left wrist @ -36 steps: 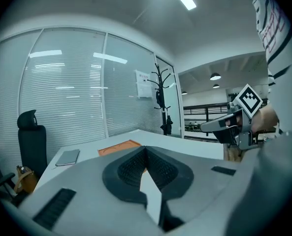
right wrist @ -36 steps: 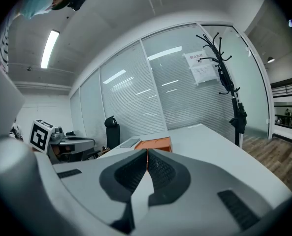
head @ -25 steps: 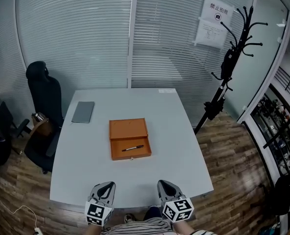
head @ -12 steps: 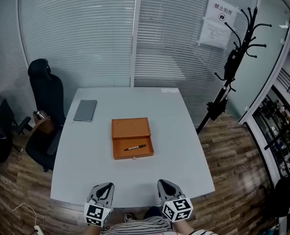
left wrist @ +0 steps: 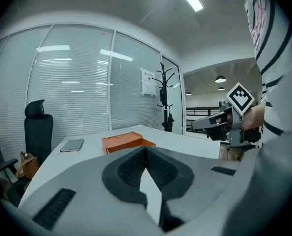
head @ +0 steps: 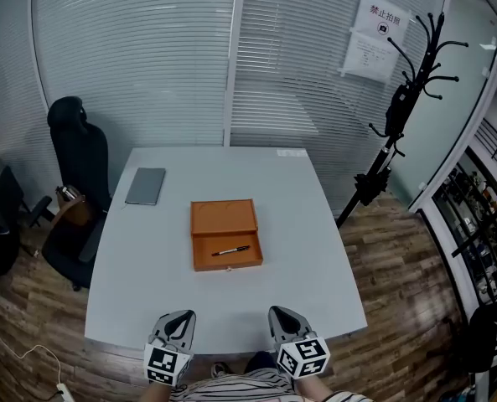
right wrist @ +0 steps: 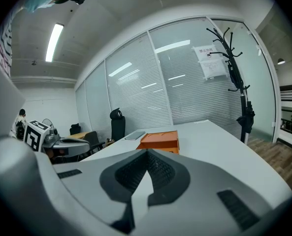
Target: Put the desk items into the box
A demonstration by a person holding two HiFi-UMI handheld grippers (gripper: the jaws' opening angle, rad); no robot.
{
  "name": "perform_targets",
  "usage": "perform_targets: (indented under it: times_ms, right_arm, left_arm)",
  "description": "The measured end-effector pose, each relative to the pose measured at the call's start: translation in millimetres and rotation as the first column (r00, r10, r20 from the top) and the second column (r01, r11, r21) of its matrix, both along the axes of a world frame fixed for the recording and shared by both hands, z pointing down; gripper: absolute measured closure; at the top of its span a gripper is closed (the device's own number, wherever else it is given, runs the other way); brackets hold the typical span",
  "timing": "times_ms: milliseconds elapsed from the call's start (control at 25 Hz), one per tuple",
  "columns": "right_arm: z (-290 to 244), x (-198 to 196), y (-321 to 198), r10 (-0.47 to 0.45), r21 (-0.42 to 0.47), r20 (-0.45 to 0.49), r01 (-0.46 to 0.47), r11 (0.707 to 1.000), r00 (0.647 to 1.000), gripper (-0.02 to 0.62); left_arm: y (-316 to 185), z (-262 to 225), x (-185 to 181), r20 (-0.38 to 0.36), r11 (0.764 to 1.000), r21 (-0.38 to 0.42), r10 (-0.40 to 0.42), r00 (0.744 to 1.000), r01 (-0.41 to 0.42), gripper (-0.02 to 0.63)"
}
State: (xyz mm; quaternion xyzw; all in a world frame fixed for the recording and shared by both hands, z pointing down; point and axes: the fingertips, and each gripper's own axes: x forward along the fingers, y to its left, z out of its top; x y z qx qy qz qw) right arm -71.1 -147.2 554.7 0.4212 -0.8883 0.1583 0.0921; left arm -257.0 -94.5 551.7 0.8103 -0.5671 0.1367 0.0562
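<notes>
Orange box (head: pixel 225 224) lies open on the white table (head: pixel 315 249), well ahead of both grippers and roughly midway between their lines of sight. Nearest the person, the left gripper (head: pixel 182 316) and right gripper (head: pixel 281 313) hover side by side over the table's near edge, apart from each other. Each has its jaws closed together with nothing between them. A black pen (head: pixel 230 250) lies inside the half of the box nearer the grippers, with the other orange half lying flat just beyond it. Farther ahead and off to the left gripper's left, a grey notebook (head: pixel 145 186) lies flat near the table's far corner. Beyond that corner stands a black office chair (head: pixel 79 162). Far off to the right gripper's right, a black coat stand (head: pixel 399 115) rises before the glass wall.
</notes>
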Motion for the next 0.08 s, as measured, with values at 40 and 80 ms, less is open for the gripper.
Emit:
perform_targets:
  times_ms: [40,80]
  right_arm:
    - [-0.1,0.2,-0.5,-0.001,0.0,-0.001,0.001,1.0,1.0,0.571]
    - [-0.2,0.4,-1.0,-0.002,0.0,-0.002,0.002,1.0,1.0,0.571]
  left_arm:
    - [-0.7,0.1,0.4,0.0,1.0,0.0,0.001,1.0,-0.001,0.584]
    - [-1.4,0.1,0.8,0.0,1.0,-0.001,0.003,1.0,-0.003,0.584]
